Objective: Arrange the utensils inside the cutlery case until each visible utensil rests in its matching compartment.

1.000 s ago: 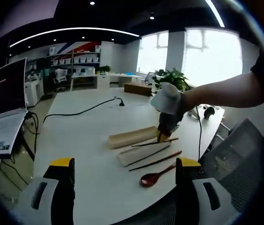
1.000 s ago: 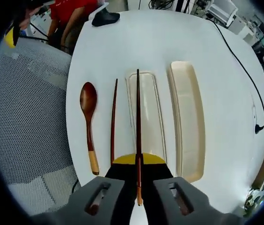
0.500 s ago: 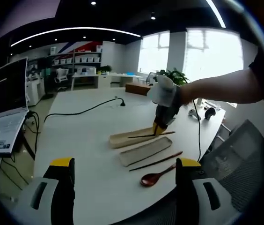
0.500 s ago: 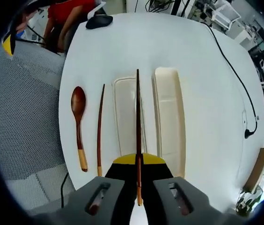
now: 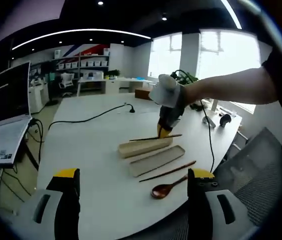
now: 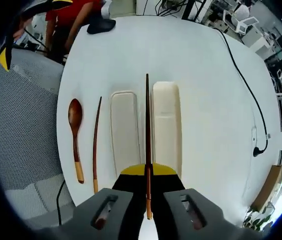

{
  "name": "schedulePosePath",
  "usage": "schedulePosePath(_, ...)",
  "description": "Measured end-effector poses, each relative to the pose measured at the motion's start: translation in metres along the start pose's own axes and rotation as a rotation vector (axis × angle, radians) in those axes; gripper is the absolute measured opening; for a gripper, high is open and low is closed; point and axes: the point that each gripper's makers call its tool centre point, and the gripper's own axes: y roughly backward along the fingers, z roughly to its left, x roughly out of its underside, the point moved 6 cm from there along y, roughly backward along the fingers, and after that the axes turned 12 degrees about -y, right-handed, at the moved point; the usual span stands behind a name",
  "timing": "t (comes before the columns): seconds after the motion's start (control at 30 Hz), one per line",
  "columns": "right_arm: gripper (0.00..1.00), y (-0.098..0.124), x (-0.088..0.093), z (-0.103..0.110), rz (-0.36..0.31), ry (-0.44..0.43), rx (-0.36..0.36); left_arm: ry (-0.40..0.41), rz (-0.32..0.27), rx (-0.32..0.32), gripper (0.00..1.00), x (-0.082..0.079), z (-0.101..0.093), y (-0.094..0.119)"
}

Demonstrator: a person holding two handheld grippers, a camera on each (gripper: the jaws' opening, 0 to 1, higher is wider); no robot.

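Right gripper [image 6: 147,172]: it is clenching one dark chopstick [image 6: 147,125] by its lighter handle end, the stick running straight ahead between the closed jaws. In the left gripper view the same right gripper [image 5: 163,131] is hanging above the desk, with a gloved hand [image 5: 167,95] gripping it from above.
Held chopstick: it is floating clear of the surface, over the seam between the case tray and the lid in the right gripper view; in the left gripper view it is sitting level just above the tray [image 5: 145,146].
Left gripper [image 5: 131,187]: its two jaws are standing wide apart with nothing between them, low at the near desk edge, well apart from the utensils.
Cutlery case tray [image 6: 166,125]: the deeper cream piece is lying on the white desk [image 6: 211,85].
Lid [image 6: 124,130]: the flat, paler piece is lying just beside the tray, parallel to it.
Second chopstick [image 6: 96,142]: it is lying on the desk beside the lid, outside the case.
Wooden spoon [image 6: 75,125]: it is lying outermost, near the desk edge, bowl pointing away from the right gripper.
Surroundings: a black cable [image 5: 88,118] is trailing over the desk, and a laptop [image 5: 3,117] is standing open to the side.
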Motion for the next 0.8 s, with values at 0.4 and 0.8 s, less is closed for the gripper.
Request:
schedulePosePath(0.4, 0.00, -0.014, -0.009, -0.011, 0.023, 0.014, 0.004, 0.019, 0.002, 0.004, 0.91, 0.003, 0.000, 0.000)
schedulePosePath(0.8, 0.00, -0.030, -0.025, -0.020, 0.027, 0.035, -0.009, 0.035, 0.002, 0.004, 0.92, 0.004, 0.001, 0.001)
